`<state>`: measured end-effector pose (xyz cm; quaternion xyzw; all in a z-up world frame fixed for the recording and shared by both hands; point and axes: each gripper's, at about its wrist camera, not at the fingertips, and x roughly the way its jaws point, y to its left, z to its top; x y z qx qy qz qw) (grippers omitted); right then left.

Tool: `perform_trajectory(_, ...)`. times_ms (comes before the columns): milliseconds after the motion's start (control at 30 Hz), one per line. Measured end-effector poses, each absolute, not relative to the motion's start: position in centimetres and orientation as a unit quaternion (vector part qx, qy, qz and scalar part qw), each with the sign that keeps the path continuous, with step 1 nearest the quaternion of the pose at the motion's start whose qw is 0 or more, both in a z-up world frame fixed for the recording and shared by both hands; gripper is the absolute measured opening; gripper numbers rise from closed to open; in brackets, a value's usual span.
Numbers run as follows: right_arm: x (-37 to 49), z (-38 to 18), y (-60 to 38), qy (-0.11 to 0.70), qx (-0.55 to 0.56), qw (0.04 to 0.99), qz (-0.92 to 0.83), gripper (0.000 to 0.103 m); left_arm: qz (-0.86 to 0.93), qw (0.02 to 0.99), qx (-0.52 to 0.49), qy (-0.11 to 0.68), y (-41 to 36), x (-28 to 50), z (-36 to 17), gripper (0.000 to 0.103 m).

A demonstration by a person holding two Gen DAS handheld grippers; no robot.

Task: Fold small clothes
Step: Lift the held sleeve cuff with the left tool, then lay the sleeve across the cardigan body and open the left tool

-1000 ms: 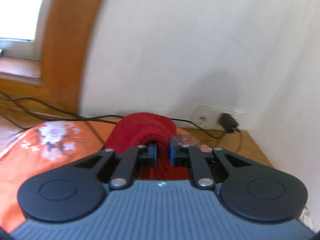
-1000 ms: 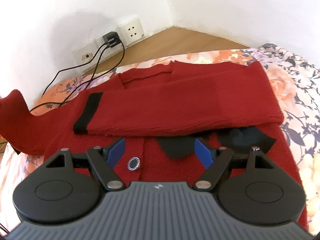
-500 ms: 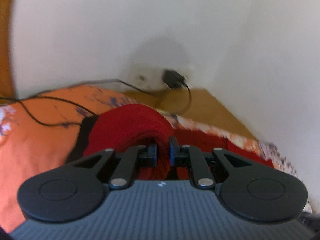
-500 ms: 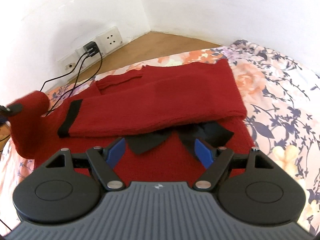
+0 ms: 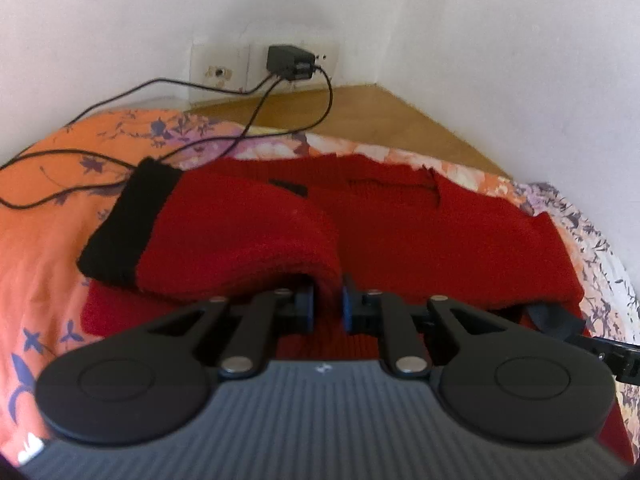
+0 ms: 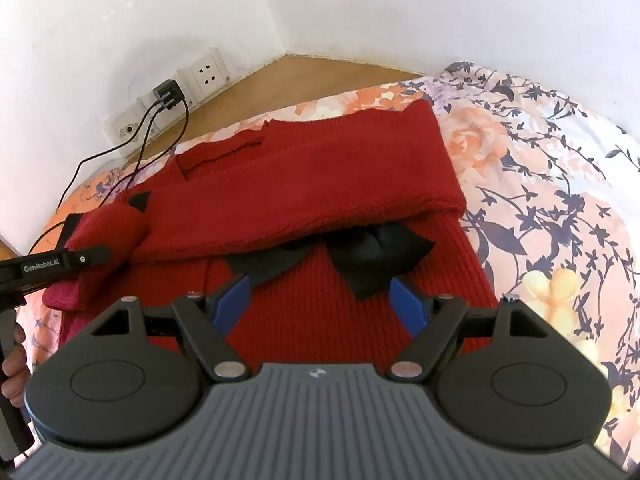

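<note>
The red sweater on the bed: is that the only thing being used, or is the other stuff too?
Being used:
red sweater
its left sleeve
left hand-held gripper
right hand-held gripper

Just there:
charger
black cables
flowery sheet

Both grippers, left gripper point(image 5: 327, 307) and right gripper point(image 6: 322, 300), have black linkage arms, silver screws, blue pads and ribbed grey bodies.

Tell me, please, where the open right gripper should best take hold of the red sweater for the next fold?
Probably the hem edge of the red sweater, just under the right gripper, approached from the near side: the knit lies flat there, clear of the black bow.
</note>
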<state>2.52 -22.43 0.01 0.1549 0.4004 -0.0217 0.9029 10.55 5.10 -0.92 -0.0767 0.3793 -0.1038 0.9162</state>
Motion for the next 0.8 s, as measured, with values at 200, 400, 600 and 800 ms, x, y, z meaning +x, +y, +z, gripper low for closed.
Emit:
perform_trajectory(200, 2.6, -0.1, -22.4, 0.403, 0.153, 0.902, -0.016, 0.084, -0.095, 0.906, -0.086, 0.404, 5.0, 10.6, -1.7, 0.026)
perform_trajectory(400, 2.6, 0.1, -22.2, 0.401, 0.147, 0.904, -0.007, 0.086, -0.085, 0.908, -0.069, 0.405, 4.6, 10.1, -1.4, 0.051)
perform_trajectory(600, 3.0, 0.5, -21.7, 0.399, 0.144, 0.905, 0.008, 0.087, -0.087, 0.902, -0.065, 0.418, 4.8, 9.5, -0.8, 0.051)
perform_trajectory(800, 4.0, 1.1, -20.7, 0.403, 0.153, 0.901, 0.036, 0.087, -0.071, 0.900, -0.058, 0.426, 5.8, 8.7, -0.5, 0.051)
